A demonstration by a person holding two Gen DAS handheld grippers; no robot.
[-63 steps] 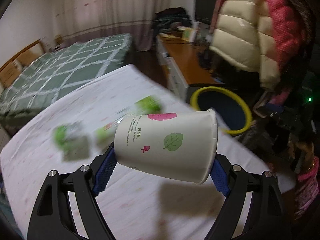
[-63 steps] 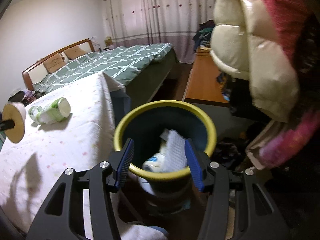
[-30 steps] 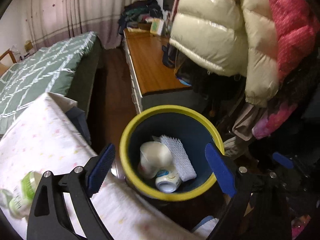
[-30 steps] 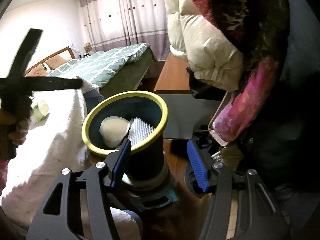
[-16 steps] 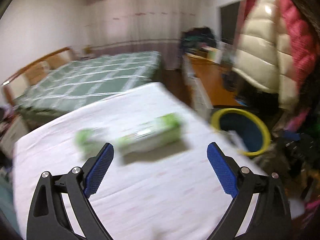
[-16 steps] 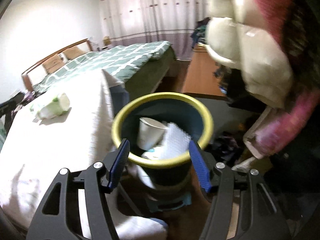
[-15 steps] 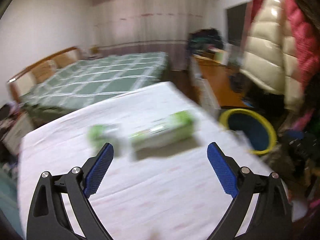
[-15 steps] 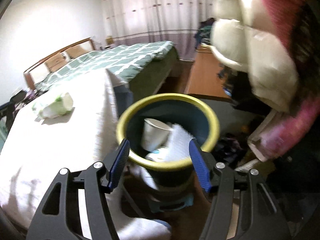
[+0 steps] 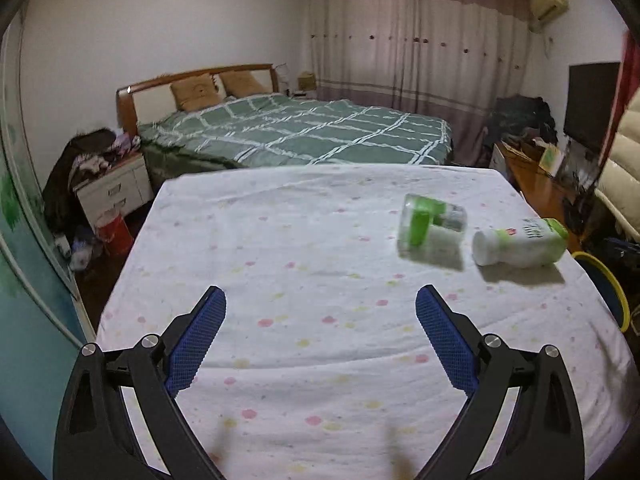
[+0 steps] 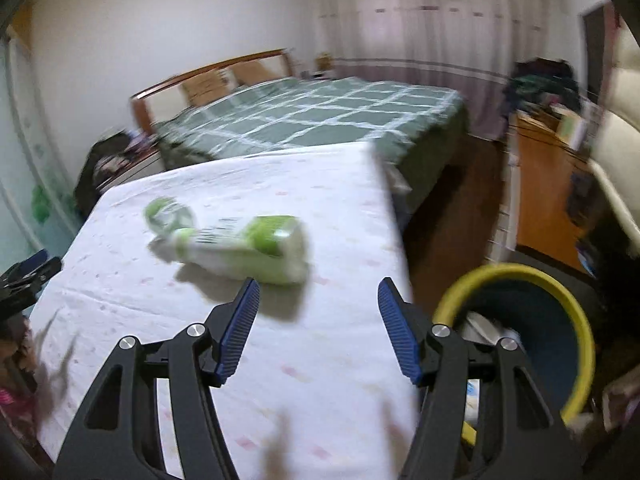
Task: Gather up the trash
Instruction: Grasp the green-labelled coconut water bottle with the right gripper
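Observation:
A white and green plastic bottle point(image 9: 520, 242) lies on its side on the table with the dotted white cloth point(image 9: 320, 320), near the right edge. A smaller clear and green container point(image 9: 432, 222) lies just left of it. My left gripper point(image 9: 318, 312) is open and empty over the table's near middle. My right gripper point(image 10: 318, 298) is open and empty, just short of the bottle point(image 10: 248, 250), with the small container point(image 10: 168, 210) behind it. The yellow-rimmed blue bin point(image 10: 576, 308) stands beside the table at lower right, with trash inside.
A bed with a green checked cover point(image 9: 300, 128) stands beyond the table. A bedside cabinet point(image 9: 112, 188) with clothes is at the left. A wooden sideboard point(image 10: 548, 196) and hanging padded jackets point(image 9: 620, 176) are at the right. The bin's rim point(image 9: 618, 296) shows past the table's right edge.
The paper cup has left my left gripper and now lies in the bin. Both grippers have swung from the bin back toward the table and the bottles.

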